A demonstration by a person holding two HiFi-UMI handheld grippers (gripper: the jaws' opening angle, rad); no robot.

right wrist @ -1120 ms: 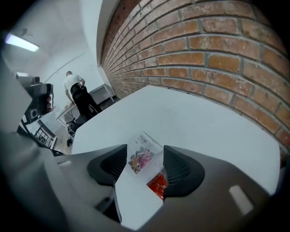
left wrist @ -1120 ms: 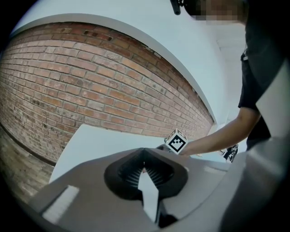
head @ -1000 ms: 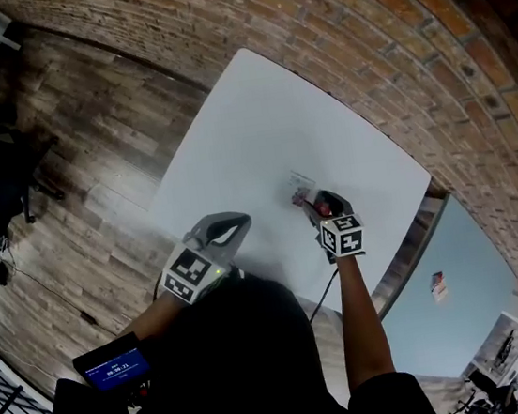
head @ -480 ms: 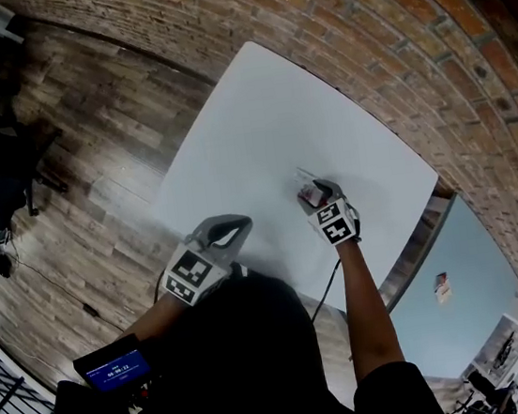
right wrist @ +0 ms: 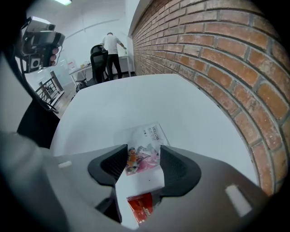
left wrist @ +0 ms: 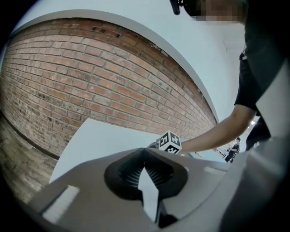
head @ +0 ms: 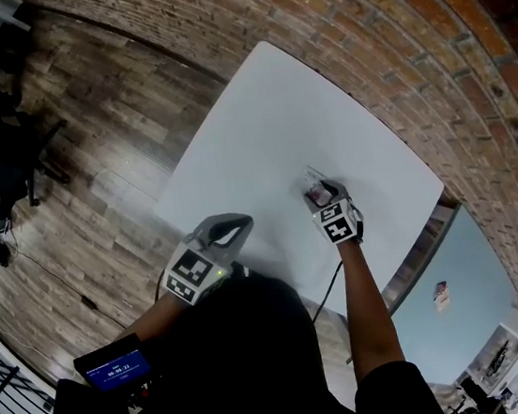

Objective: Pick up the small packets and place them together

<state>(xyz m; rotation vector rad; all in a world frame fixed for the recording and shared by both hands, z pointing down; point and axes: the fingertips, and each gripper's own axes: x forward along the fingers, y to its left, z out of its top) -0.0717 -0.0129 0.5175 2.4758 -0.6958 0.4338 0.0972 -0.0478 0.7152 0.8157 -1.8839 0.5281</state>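
Right gripper (right wrist: 144, 158): jaws stood wide apart, tips down toward the table, clamped on nothing. In the head view the right gripper (head: 318, 190) sat near the table's right side.
White packet (right wrist: 144, 156): lay flat on the table between the right jaws. Its pink-and-orange print sat between the pads, and its lettered far end reached past the tips. The pads stood close at either side, but contact could not be told. The head view showed only a small patch of it (head: 309, 177) ahead of the jaws.
Red packet (right wrist: 138, 206): lay nearer the gripper body, between the jaw roots, partly hidden by the gripper. A white strip showed between it and the print above.
Right arm (head: 361, 301): bare, stretched out over the near table edge.
Left gripper (left wrist: 145, 168): jaws pressed together with nothing between them. In the head view it (head: 239, 223) hung at the table's near left edge, well apart from the packets.
Marker cube (left wrist: 169, 143): the right gripper's, seen over the left jaws.
Table (head: 266, 115): white, set with one side against the wall.
Wall (head: 388, 33): red brick, along the table's far side.
Floor (head: 106, 127): dark wood planks, left of the table.
Screen (head: 117, 369): small, blue-lit, at the left forearm.
Background person (right wrist: 109, 45): stood well beyond the table, back turned, beside a dark chair.
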